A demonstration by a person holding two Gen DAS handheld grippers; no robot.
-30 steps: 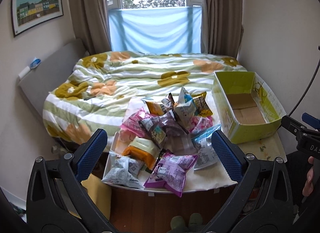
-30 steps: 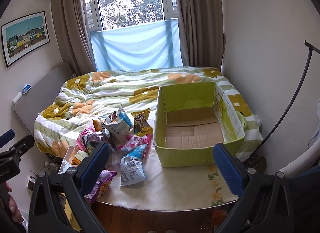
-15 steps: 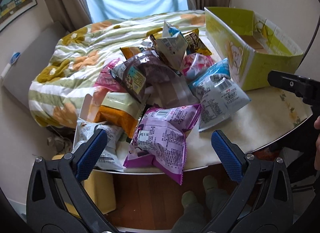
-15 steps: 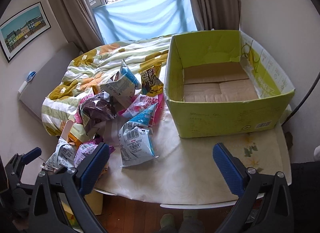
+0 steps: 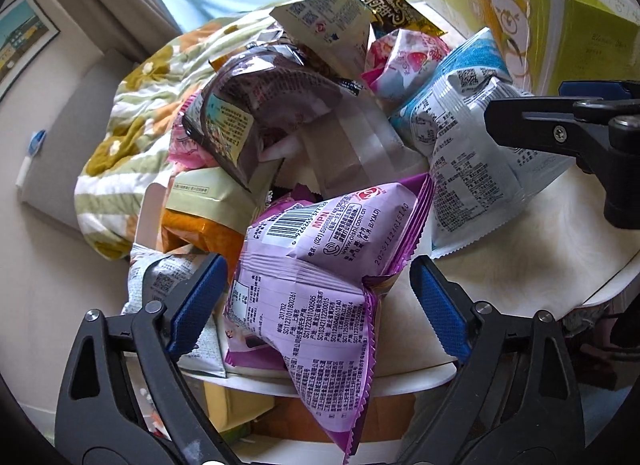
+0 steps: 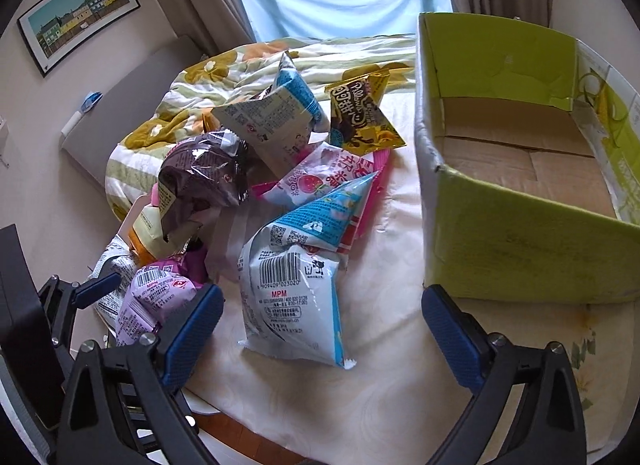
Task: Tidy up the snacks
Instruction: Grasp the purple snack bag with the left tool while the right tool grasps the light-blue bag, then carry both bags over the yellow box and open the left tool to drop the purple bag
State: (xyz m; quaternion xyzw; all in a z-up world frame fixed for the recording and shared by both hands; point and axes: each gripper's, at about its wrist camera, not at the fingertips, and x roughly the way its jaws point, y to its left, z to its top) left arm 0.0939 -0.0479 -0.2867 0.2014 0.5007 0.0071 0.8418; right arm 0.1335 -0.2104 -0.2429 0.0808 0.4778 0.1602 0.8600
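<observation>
Closing left tool (image 5: 316, 305) straddles purple snack bag (image 5: 320, 257) — not gripping.

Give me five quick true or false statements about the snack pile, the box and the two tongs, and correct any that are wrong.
1. The green cardboard box has no snacks in it. True.
2. The purple snack bag sits between the fingers of the left tongs. True; the jaws have just been closing, but the pads do not yet press on it.
3. The right tongs are clamped on the brown bag. False: they are open, and nearest them is the blue and white bag.
4. The gold packet lies inside the box. False: it lies outside, on the table.
5. The snacks are stacked in neat rows. False: they lie in a loose heap.
</observation>
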